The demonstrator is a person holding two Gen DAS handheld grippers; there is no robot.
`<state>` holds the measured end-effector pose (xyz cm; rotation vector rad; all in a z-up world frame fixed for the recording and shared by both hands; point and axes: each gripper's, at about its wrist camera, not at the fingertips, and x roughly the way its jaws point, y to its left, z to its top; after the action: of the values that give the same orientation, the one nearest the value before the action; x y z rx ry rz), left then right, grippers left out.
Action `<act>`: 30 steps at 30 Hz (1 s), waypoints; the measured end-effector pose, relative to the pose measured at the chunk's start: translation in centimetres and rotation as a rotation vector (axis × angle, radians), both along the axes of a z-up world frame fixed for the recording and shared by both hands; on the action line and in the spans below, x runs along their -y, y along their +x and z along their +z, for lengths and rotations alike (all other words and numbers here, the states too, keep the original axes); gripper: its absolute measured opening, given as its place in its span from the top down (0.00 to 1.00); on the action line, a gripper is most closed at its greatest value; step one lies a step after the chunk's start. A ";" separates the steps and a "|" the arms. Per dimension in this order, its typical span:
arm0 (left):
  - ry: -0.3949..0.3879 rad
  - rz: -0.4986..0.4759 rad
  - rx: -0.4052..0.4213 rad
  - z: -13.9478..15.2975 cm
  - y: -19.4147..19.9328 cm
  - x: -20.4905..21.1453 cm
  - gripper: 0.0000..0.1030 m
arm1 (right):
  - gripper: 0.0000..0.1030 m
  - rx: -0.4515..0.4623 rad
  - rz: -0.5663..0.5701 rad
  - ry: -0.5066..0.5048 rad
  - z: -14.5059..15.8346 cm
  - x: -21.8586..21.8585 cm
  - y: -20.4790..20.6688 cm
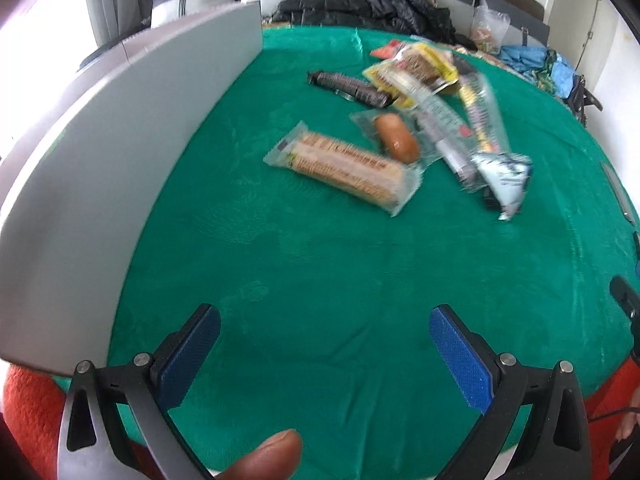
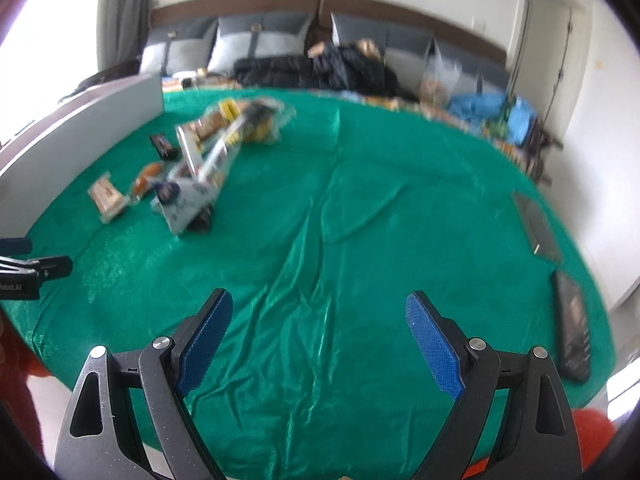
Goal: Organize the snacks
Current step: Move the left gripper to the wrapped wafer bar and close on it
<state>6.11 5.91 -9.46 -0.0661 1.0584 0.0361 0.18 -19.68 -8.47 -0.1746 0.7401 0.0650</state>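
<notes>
Several wrapped snacks lie in a loose pile on the green cloth (image 1: 320, 264). Nearest the left gripper (image 1: 325, 332) is a clear pack of biscuits (image 1: 344, 166), with a wrapped brown bun (image 1: 397, 138) beside it. Behind them lie a dark roll of cookies (image 1: 348, 87), a yellow packet (image 1: 416, 70), long clear sleeves (image 1: 444, 124) and a pale blue pouch (image 1: 505, 176). The left gripper is open and empty, well short of the pile. The right gripper (image 2: 319, 322) is open and empty over bare cloth; the snack pile (image 2: 200, 168) lies far to its upper left.
A grey box wall (image 1: 120, 160) stands along the left side of the cloth. Two dark phones (image 2: 576, 324) lie near the right edge. Dark jackets (image 1: 360, 8) and bags sit on the sofa behind. A thumb (image 1: 276, 452) shows at the bottom. The other gripper's tip (image 2: 32, 268) enters from the left.
</notes>
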 end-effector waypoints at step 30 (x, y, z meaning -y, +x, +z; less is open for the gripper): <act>0.033 0.011 0.010 -0.6 -0.3 -0.2 0.00 | 0.09 -0.169 0.016 0.091 -3.5 -0.3 1.9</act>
<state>5.78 6.08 -10.04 -0.0418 1.0470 0.0628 2.06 -19.37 -11.94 -0.0890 0.9024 0.1301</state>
